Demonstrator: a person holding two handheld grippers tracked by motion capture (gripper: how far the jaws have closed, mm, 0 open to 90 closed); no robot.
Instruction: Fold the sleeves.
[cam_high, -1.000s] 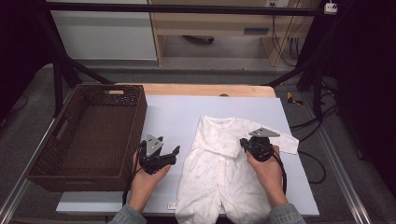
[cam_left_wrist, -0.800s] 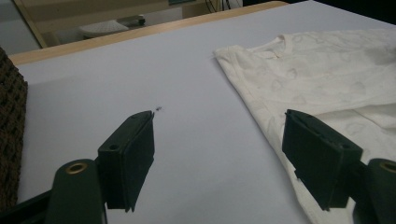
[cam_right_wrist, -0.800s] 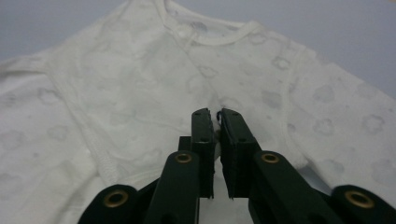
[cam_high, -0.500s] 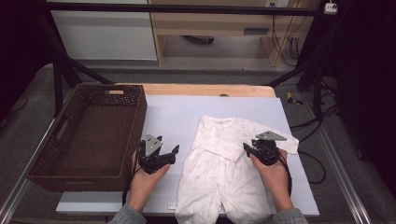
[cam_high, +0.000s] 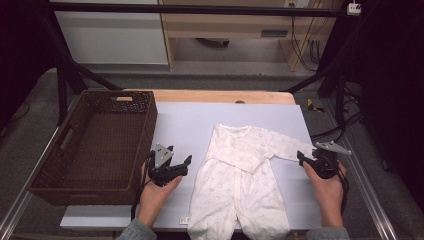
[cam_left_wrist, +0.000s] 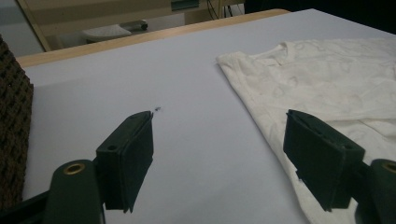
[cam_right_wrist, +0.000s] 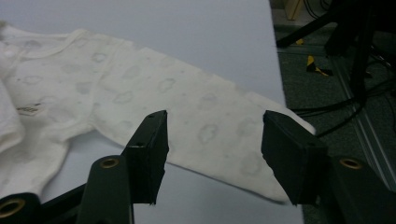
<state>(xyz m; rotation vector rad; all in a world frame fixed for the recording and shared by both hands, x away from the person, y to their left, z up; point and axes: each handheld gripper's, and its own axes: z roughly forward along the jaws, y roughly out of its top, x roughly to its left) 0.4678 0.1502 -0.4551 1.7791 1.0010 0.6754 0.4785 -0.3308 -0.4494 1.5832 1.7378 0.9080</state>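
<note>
Right gripper (cam_high: 305, 159) just opening, sleeve (cam_right_wrist: 210, 130) loose between jaws; romper (cam_high: 240, 185) soft, limp — grip cuff.

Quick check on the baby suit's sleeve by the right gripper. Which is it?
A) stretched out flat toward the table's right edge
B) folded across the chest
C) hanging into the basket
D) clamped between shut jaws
A: the sleeve lies spread out from the baby suit toward the table's right edge, its cuff by the right gripper, whose jaws have just been opening and stand apart over the sleeve without pressing it.
</note>
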